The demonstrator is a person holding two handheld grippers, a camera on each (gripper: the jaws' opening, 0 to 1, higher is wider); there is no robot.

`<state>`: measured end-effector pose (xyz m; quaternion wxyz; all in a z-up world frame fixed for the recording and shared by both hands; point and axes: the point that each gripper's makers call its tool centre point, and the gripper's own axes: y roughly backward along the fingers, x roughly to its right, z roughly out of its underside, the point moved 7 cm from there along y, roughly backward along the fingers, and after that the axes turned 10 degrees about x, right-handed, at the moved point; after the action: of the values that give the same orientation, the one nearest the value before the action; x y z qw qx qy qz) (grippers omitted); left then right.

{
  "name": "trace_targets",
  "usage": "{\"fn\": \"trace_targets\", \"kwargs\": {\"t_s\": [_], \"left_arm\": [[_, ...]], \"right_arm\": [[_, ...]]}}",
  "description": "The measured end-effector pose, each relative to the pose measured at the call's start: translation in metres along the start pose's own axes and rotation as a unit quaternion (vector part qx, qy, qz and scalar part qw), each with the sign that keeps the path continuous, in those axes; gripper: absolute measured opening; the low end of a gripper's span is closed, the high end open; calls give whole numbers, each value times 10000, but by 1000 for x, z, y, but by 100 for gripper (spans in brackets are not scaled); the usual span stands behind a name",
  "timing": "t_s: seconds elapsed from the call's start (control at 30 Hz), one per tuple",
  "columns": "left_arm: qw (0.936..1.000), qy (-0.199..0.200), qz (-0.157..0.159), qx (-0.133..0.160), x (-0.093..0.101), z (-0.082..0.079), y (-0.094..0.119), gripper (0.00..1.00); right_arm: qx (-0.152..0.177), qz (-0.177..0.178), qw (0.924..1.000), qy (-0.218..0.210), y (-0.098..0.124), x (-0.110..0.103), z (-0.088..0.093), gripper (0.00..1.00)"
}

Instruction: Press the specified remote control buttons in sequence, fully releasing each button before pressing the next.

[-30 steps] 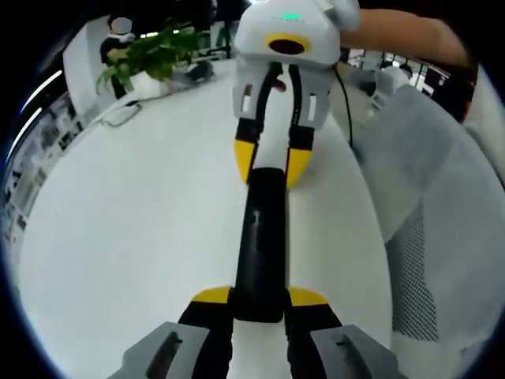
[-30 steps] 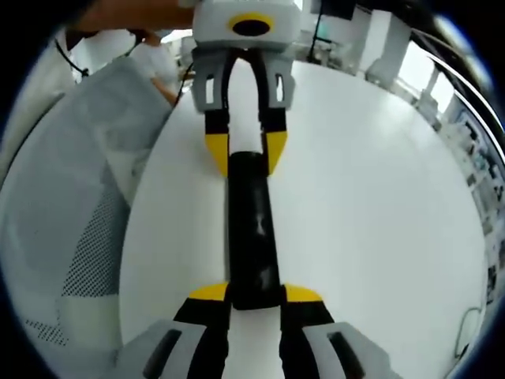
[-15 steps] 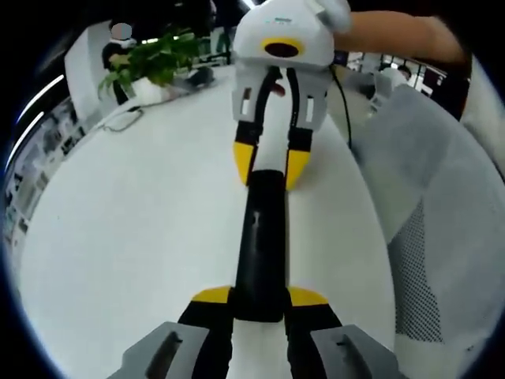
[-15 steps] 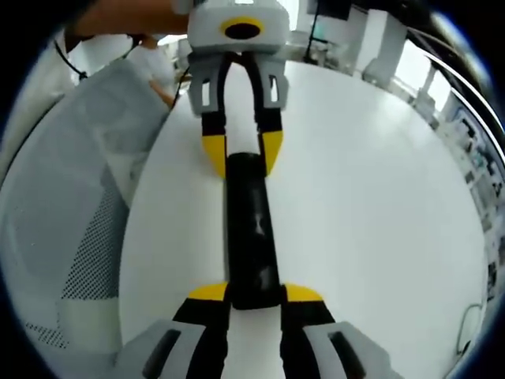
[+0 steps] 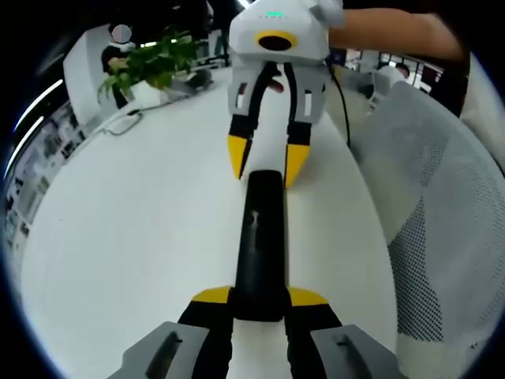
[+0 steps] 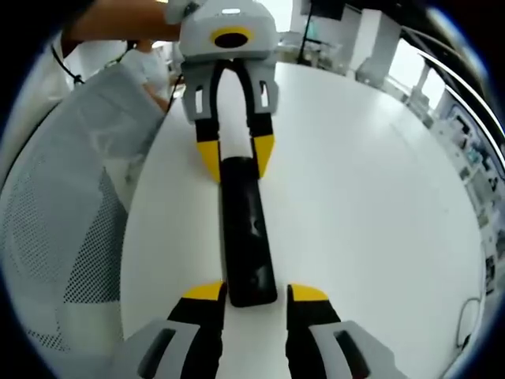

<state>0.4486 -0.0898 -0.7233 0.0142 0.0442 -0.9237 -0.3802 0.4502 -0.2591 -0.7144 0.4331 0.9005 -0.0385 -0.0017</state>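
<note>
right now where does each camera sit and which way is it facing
Left gripper view: rides the left gripper, looking along the black remote toward the right gripper at its far end; a bare forearm shows behind it.
Right gripper view: rides the right gripper, facing back along the remote at the left gripper; an arm shows behind it.
Shared: remote, both grippers, white table.

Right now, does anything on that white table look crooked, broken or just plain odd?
Nothing stands out. The long black remote control lies flat on the round white table, undamaged, between two claws: the left claw shut on one end, the right claw open around the other.
</note>
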Motion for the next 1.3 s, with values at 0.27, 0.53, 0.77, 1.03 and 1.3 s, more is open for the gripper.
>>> {"fn": "trace_targets", "kwargs": {"t_s": [0.27,0.53,0.77,1.03,1.3], "left_arm": [[10000,-5,-12,-24,2,-1,0,23],[10000,-21,-1,-43,2,-1,0,23],[10000,-26,2,-35,1,0,0,23],[10000,-28,15,-11,1,1,0,23],[10000,-40,32,-7,0,1,0,23]], "right_arm": [[34,58,10000,22,11,-5,-6,30],[-100,-19,9999,55,22,-8,-9,0],[-331,-171,9992,141,23,-13,-12,0],[-559,-255,9976,320,18,-8,-13,0],[-811,-407,9947,485,14,-1,-15,0]]}}
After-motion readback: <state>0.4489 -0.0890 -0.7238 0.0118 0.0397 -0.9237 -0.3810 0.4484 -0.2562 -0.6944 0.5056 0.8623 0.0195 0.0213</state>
